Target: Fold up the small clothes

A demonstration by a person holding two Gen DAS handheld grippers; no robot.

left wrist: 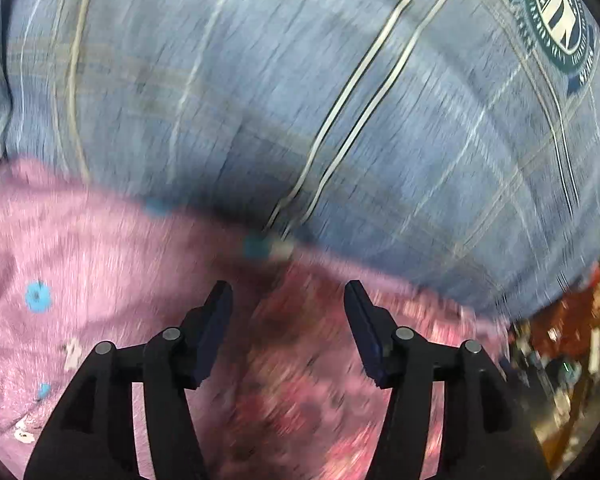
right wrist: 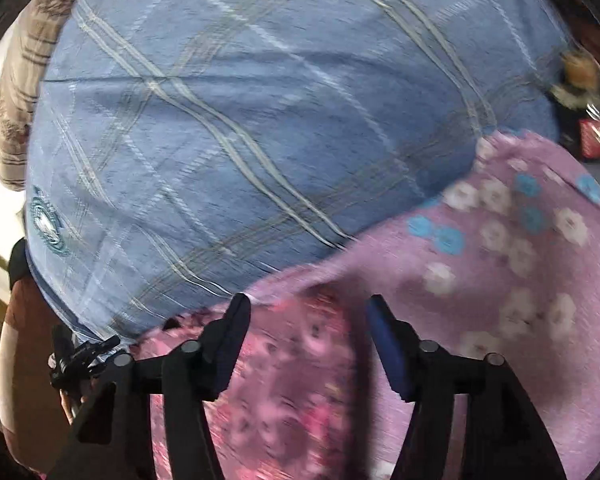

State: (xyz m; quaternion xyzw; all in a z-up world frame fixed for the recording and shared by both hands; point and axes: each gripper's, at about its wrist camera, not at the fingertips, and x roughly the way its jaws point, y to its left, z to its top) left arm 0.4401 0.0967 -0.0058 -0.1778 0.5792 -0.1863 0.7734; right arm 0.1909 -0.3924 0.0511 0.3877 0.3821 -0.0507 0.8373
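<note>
The left tongs (left wrist: 288, 292) stood open, nothing between the pads, hovering over the pink flowered garment (left wrist: 60, 264) (badly blurred in this view). Beyond it stretched the blue checked cloth (left wrist: 260, 100), a green round emblem (left wrist: 556, 20) at its far right. The right tongs (right wrist: 308, 306) were likewise parted and gripping nothing, above the same pink garment (right wrist: 500, 260), which lay near and right on the blue cloth (right wrist: 240, 120).

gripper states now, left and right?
Left gripper: open, empty, over the pink floral garment.
Right gripper: open, empty, over the same garment.
</note>
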